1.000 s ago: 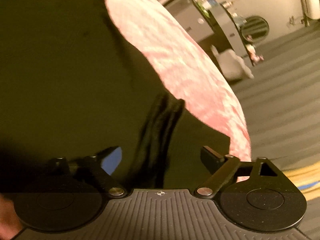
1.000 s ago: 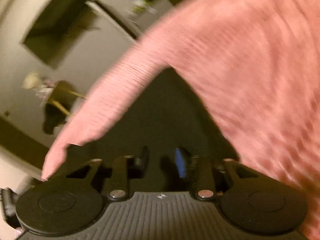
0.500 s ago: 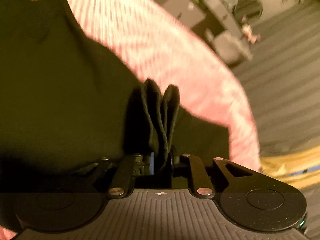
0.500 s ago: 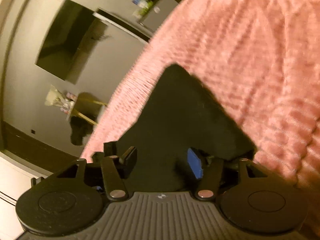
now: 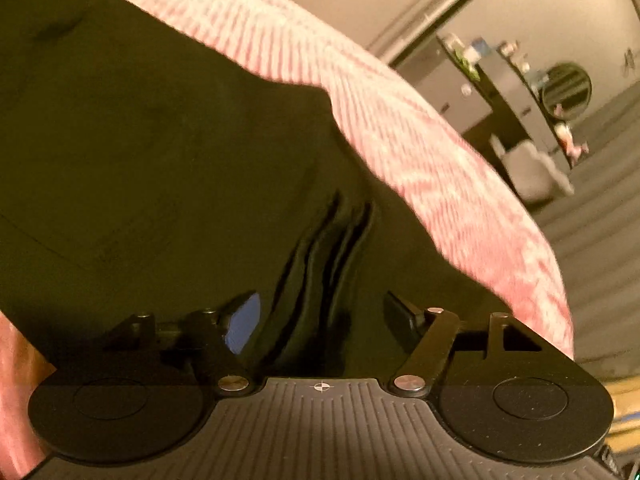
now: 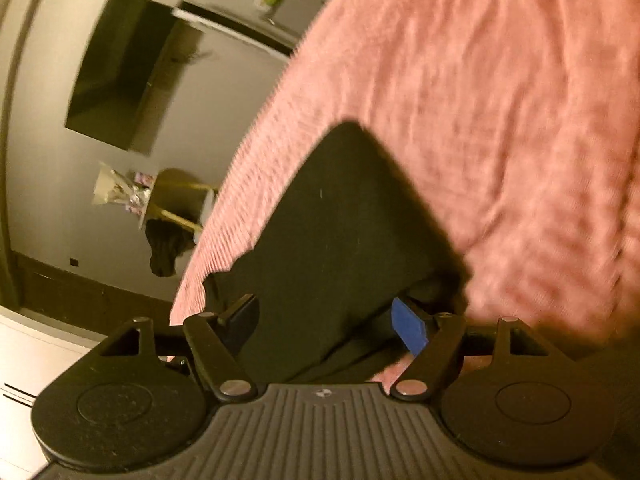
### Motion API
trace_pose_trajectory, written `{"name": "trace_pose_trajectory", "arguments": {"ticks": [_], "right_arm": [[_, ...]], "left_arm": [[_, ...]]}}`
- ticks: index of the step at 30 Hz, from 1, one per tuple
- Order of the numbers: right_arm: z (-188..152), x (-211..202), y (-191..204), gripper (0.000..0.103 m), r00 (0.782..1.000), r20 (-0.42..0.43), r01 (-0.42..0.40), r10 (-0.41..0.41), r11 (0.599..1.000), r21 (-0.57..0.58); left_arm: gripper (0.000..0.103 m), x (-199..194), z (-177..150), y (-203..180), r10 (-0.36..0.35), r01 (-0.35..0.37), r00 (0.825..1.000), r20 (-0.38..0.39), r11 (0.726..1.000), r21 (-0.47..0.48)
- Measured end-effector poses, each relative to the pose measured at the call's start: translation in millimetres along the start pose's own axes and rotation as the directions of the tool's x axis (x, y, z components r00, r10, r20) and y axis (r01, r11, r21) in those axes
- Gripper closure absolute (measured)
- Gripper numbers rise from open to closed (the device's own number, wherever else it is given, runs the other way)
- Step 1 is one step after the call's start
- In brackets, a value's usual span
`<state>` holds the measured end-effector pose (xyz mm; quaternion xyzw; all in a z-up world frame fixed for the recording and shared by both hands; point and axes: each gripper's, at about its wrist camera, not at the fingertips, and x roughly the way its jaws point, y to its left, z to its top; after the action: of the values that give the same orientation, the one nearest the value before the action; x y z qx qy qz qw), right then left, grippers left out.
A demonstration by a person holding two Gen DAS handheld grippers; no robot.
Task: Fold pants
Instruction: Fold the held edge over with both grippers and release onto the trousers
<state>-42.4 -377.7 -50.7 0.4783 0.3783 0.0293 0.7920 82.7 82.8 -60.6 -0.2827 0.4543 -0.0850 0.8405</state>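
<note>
Left wrist view has the left tool [image 5: 320,312] with jaws just opened wide, bunched black pants [image 5: 160,152] folds between them untouched on the pink bedspread [image 5: 420,152], and right wrist view shows the right tool [image 6: 324,316] likewise opening, spread around a pants [image 6: 340,216] corner.

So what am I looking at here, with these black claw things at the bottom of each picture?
Those are two hand-held grippers; a person carries one in each hand, and each has a camera looking along its fingers. One picture comes from the left gripper, the other from the right gripper. Both look down at black pants lying on a pink blanket. Both grippers have just been opening. A bunched fold of the pants stands between the left one's fingers, but the pads are not pressing it. Neither is holding anything now.
</note>
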Motion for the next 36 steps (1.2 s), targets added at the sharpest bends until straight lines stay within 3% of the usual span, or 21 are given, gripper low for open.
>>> {"name": "trace_pose_trajectory", "arguments": {"ticks": [5,7,9,14,16,18,22,26,28,32,36], "right_arm": [[-4.9,9.7,5.1,0.050,0.994,0.016,0.109,-0.109,0.994,-0.030],[-6.6,12.5,12.1,0.064,0.989,0.026,0.145,-0.143,0.984,-0.099],[-7.0,12.8,22.8,0.070,0.987,0.052,0.162,-0.155,0.968,-0.189],[-2.1,25.3,47.6,0.070,0.972,0.108,0.235,-0.210,0.906,-0.351],[1.4,32.1,52.7,0.070,0.968,0.108,0.250,-0.226,0.897,-0.364],[4.2,34.7,57.4,0.070,0.969,0.106,0.248,-0.225,0.895,-0.370],[8.5,34.4,55.4,0.069,0.969,0.075,0.246,-0.235,0.903,-0.351],[8.6,25.5,41.7,0.069,0.974,0.052,0.228,-0.222,0.927,-0.298],[6.9,22.4,33.6,0.069,0.965,0.053,0.260,-0.256,0.919,-0.298],[3.3,6.6,33.0,0.069,0.967,0.066,0.254,-0.245,0.912,-0.321],[1.8,-14.7,37.2,0.069,0.954,0.132,0.299,-0.270,0.894,-0.333]], "left_arm": [[0.031,8.4,-9.7,-16.2,0.044,-0.042,0.999,-0.014,0.995,0.088],[0.034,7.5,-6.3,-14.4,0.067,-0.067,0.998,-0.003,0.992,0.103],[0.034,4.5,-8.3,-23.3,0.133,-0.134,0.991,0.022,0.981,0.140],[0.028,-3.6,-16.3,-57.5,0.267,-0.294,0.955,0.128,0.910,0.291],[0.019,-3.3,-18.3,-70.8,0.286,-0.325,0.944,0.165,0.889,0.322],[0.018,0.2,-18.5,-80.1,0.260,-0.304,0.951,0.165,0.883,0.357],[0.018,11.7,-19.8,-90.6,0.278,-0.319,0.947,0.159,0.858,0.402],[0.018,23.0,-19.8,-90.2,0.286,-0.315,0.949,0.134,0.859,0.402],[0.018,27.9,-21.1,-88.6,0.295,-0.321,0.947,0.127,0.858,0.401],[0.017,26.4,-19.9,-81.9,0.314,-0.339,0.941,0.129,0.856,0.390],[0.017,17.8,-13.7,-68.9,0.346,-0.374,0.927,0.143,0.857,0.353]]}}
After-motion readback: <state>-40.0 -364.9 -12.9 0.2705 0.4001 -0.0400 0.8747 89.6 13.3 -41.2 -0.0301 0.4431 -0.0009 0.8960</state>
